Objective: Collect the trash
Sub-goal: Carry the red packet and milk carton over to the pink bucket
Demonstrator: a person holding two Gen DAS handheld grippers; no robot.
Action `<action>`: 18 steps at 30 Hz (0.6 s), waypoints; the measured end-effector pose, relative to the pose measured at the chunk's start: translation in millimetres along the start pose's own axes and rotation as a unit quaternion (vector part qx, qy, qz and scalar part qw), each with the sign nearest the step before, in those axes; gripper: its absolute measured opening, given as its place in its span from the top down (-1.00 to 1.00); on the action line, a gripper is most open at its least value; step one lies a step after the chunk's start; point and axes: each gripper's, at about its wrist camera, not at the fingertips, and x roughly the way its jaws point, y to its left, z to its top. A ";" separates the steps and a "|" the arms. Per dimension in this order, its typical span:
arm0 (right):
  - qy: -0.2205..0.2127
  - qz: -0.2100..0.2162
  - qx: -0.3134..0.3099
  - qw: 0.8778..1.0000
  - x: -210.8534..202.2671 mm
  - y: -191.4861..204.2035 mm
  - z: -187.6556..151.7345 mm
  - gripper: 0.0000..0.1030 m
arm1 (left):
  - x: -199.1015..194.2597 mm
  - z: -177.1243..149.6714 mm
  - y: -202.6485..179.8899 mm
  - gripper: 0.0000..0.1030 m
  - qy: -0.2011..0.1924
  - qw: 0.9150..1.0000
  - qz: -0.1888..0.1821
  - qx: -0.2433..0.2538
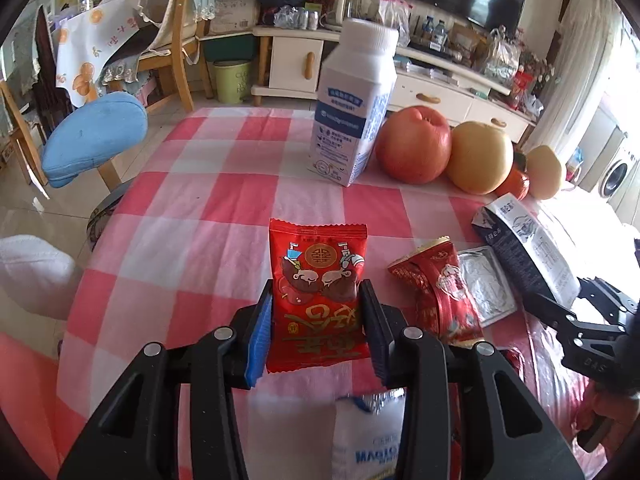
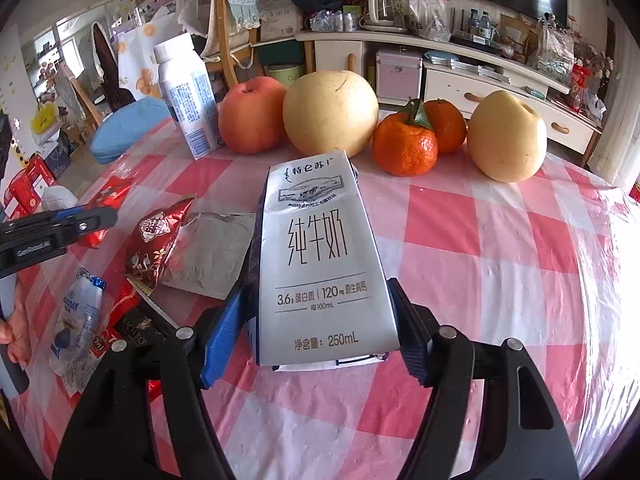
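Over the checkered surface [image 2: 500, 240], the left tongs [image 1: 318, 316] clench a red snack packet [image 1: 316, 292], while the right tongs [image 2: 320, 320] straddle a grey milk carton [image 2: 320, 264], pads apparently touching.

White pouch [image 1: 366, 436] blurred, cut off by the bottom edge — lettering only partly legible

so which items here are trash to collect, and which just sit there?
Trash:
- red snack packet, in left gripper
- flattened milk carton, between right gripper fingers
- crumpled red wrapper
- foil sheet

Bystanders:
- apple
- pears
- tangerines
- upright milk bottle
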 end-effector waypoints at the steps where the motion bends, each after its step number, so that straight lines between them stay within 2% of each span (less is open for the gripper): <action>1: -0.002 0.002 0.003 1.000 -2.0 -0.2 -1.1 -0.34 | -4.8 -2.2 1.9 0.18 -0.003 1.000 -0.001 -0.002; 9: -0.018 0.031 0.020 0.999 -23.6 3.9 -5.0 -0.34 | -34.1 -10.7 19.1 0.18 -0.021 1.000 -0.009 -0.014; 18: -0.040 0.032 0.026 0.998 -52.9 10.8 -13.7 -0.33 | -61.8 -32.2 33.4 0.19 -0.034 0.999 -0.010 -0.036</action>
